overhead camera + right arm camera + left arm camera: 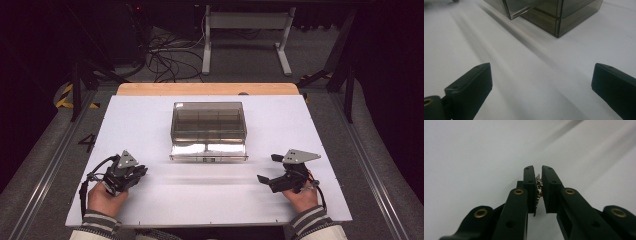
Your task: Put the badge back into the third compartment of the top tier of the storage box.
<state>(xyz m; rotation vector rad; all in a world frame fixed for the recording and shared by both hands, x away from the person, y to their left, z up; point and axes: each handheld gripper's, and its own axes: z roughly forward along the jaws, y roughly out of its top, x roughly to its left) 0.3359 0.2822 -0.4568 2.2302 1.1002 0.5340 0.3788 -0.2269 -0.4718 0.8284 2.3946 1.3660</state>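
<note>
A smoky see-through plastic box point(209, 120) stands at the middle of the white table point(150, 125), its shallow drawer point(208, 151) pulled out toward me. My left gripper point(136, 173) rests at the near left, its jaws almost closed. In the left gripper view, the left gripper point(537, 170) pinches a small knobbly silvery piece with a red spot point(539, 186). My right gripper point(269, 169) lies at the near right with its jaws wide apart. In the right gripper view, the right gripper point(541, 75) has nothing between its jaws, and the box point(564, 20) is ahead.
A wooden strip point(207, 89) runs along the table's far edge. Beyond it, a white stand point(247, 30) and loose cables point(167, 55) lie on the floor. A floor rail point(45, 170) runs along the left of the table.
</note>
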